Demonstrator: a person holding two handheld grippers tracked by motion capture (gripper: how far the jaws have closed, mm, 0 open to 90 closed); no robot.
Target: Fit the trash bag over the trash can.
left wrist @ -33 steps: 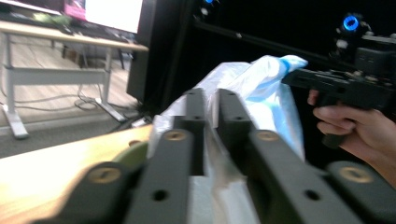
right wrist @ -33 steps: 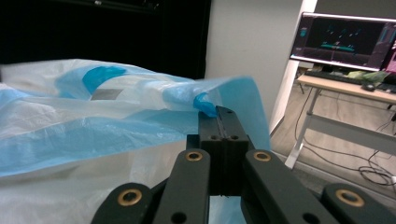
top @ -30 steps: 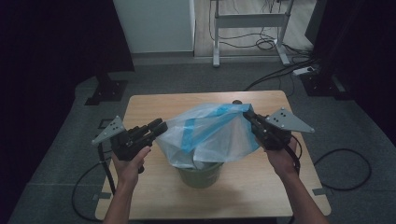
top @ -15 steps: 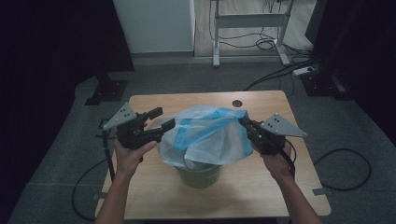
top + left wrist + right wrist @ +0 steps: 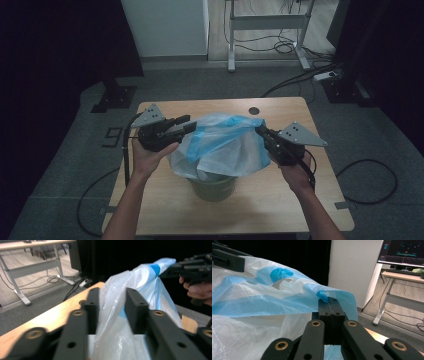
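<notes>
A thin white and blue plastic bag [image 5: 220, 147] is draped over a small green bin [image 5: 212, 186] in the middle of the wooden table [image 5: 165, 210]. My left gripper [image 5: 186, 124] is at the bag's left edge. In the left gripper view it [image 5: 112, 298] stands open, and a fold of the bag [image 5: 117, 315] lies between the jaws without being pinched. My right gripper [image 5: 261, 130] holds the bag's right side up. The right gripper view shows it [image 5: 329, 301] shut on the blue rim of the bag [image 5: 274, 297].
A dark round hole [image 5: 254, 110] sits near the table's far edge. Beyond the table are a white cabinet [image 5: 165, 25], a metal desk frame [image 5: 265, 22] and floor cables [image 5: 300, 75]. A monitor [image 5: 403, 251] stands at the right in the right gripper view.
My left gripper has opened and released the bag's left edge, then shifted back toward it. The right gripper has moved slightly down and outward, still holding the bag.
</notes>
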